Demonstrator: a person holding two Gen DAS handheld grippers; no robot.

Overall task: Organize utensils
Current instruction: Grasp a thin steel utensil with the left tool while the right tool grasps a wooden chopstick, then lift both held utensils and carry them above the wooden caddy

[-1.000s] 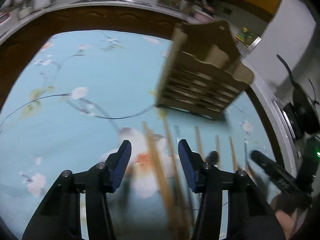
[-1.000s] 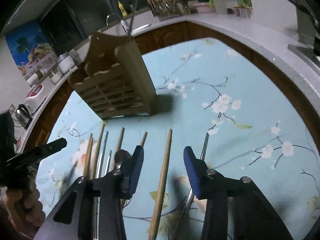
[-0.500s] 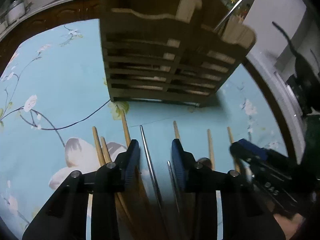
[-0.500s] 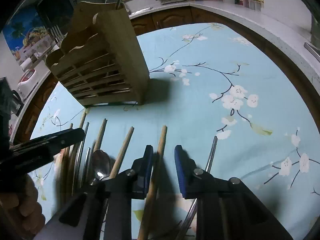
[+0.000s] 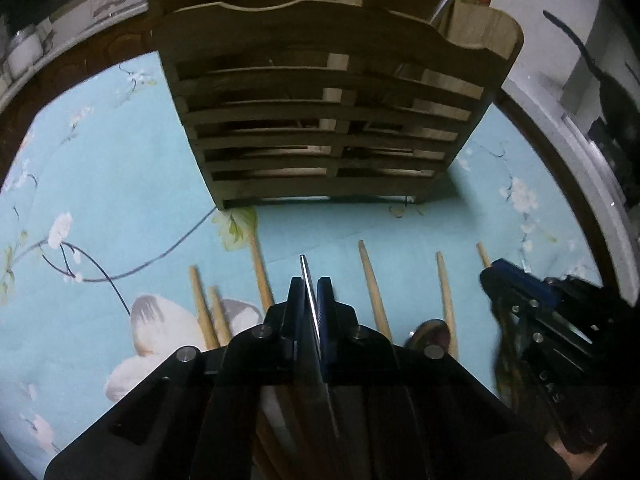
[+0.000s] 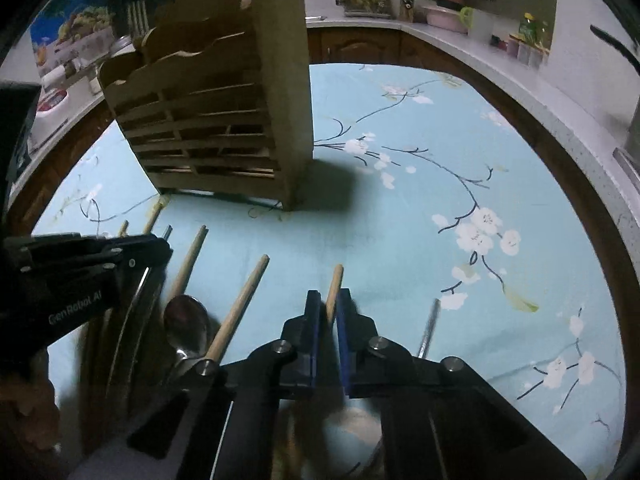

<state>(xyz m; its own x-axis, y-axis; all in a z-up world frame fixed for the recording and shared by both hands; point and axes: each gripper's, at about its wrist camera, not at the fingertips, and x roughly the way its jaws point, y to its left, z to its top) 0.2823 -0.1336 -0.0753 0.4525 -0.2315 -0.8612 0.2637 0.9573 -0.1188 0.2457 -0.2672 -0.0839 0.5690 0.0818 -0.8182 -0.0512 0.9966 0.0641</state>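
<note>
1. The wooden utensil rack (image 5: pixel 320 120) stands upright on the blue flowered tablecloth (image 5: pixel 112 168); a row of utensils lies on the cloth just in front of the rack's slatted face.
2. The left gripper (image 5: pixel 311 292) has just been closing; its jaws now pinch a thin metal chopstick (image 5: pixel 305 268), whose tip pokes out past the pads toward the rack.
3. The right gripper (image 6: pixel 327 308) has also just been closing; it clamps a wooden chopstick (image 6: pixel 336 280) that points toward the rack.
4. Between the two grippers, in front of the rack, lie more wooden chopsticks (image 6: pixel 244 304) and a metal spoon (image 6: pixel 186 324); another metal stick (image 6: pixel 429 324) lies to the right of the right gripper, farther from the rack's corner.
</note>
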